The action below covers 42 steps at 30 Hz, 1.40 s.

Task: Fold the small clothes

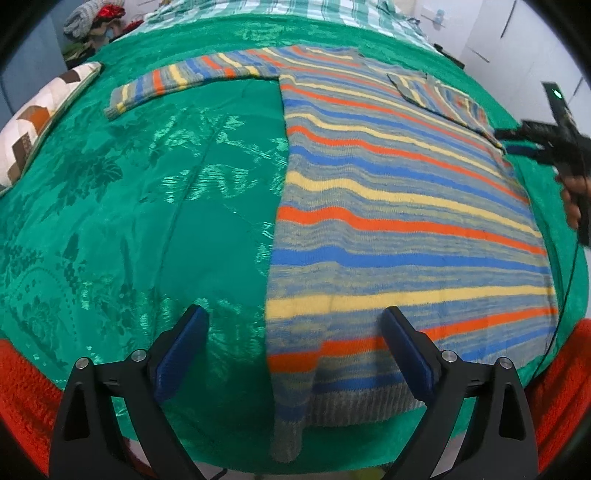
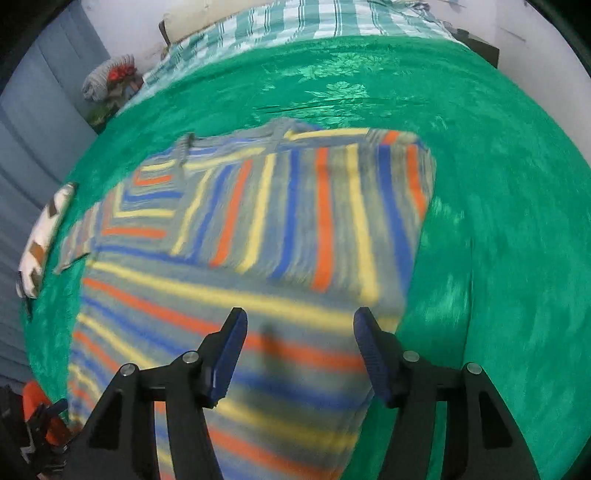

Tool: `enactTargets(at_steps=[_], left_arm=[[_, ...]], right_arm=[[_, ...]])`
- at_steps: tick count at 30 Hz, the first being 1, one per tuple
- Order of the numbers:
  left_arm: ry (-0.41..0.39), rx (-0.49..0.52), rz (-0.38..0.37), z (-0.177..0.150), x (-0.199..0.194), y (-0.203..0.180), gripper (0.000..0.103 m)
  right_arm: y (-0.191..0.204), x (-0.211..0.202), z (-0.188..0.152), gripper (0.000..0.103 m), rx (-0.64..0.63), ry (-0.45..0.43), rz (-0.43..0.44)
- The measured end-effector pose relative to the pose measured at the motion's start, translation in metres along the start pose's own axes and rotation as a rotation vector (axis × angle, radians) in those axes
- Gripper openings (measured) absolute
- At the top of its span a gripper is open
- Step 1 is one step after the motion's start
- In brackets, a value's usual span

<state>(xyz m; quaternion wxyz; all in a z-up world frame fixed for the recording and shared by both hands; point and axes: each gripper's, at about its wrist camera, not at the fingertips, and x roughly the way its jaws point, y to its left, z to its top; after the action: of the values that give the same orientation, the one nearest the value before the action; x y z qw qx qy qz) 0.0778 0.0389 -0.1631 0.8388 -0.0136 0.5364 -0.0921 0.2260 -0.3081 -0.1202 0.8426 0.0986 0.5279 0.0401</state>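
Bed (image 1: pixel 110 221) fills both views, covered in a shiny green patterned spread; green-checked sheet (image 1: pixel 295 9) at top of frame, white walls beyond. Patterned pillow (image 1: pixel 33 125) at left edge, pile of clothes (image 1: pixel 88 18) upper left. Striped sweater (image 1: pixel 388 206) lies flat on the spread, centre-right in left view; one sleeve stretches toward upper left, the other folded over the body at upper right. Left hand-held gripper (image 1: pixel 295 332): jaws wide apart, empty, above the hem. Right hand-held gripper (image 2: pixel 300 334): jaws parted, holding nothing, sweater below; view blurred.
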Motion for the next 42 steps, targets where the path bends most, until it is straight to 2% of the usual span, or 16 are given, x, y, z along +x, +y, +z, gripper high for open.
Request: enactTargets(at_steps=[5, 10, 15, 21, 23, 26, 32, 36, 42], left_arm=[[-0.026, -0.037, -0.012, 0.002, -0.005, 0.01, 0.096], [-0.028, -0.061, -0.021, 0.001, -0.006, 0.018, 0.096], [-0.011, -0.052, -0.014, 0.0, 0.0, 0.018, 0.096], [0.016, -0.022, 0.018, -0.004, 0.009, 0.014, 0.098], [0.029, -0.002, 0.025, -0.006, 0.012, 0.011, 0.102], [0.05, 0.02, 0.044, -0.007, 0.017, 0.008, 0.102], [0.063, -0.011, 0.026, -0.008, 0.019, 0.01, 0.103], [0.066, -0.015, 0.033, -0.009, 0.019, 0.01, 0.103], [0.075, -0.016, 0.027, -0.009, 0.021, 0.01, 0.103]], right_arm=[[0.027, -0.045, -0.064, 0.066, -0.012, -0.087, 0.013], [0.04, -0.079, -0.128, 0.066, 0.012, -0.139, -0.026], [0.045, -0.097, -0.168, 0.07, 0.028, -0.163, -0.056], [0.057, -0.089, -0.185, 0.07, -0.019, -0.151, -0.072], [0.061, -0.084, -0.187, 0.07, -0.029, -0.138, -0.062], [0.067, -0.074, -0.193, 0.07, -0.042, -0.107, -0.046], [0.08, -0.073, -0.199, 0.071, -0.101, -0.111, -0.078], [0.086, -0.065, -0.201, 0.079, -0.133, -0.08, -0.097], [0.091, -0.045, -0.209, 0.083, -0.159, 0.001, -0.087]])
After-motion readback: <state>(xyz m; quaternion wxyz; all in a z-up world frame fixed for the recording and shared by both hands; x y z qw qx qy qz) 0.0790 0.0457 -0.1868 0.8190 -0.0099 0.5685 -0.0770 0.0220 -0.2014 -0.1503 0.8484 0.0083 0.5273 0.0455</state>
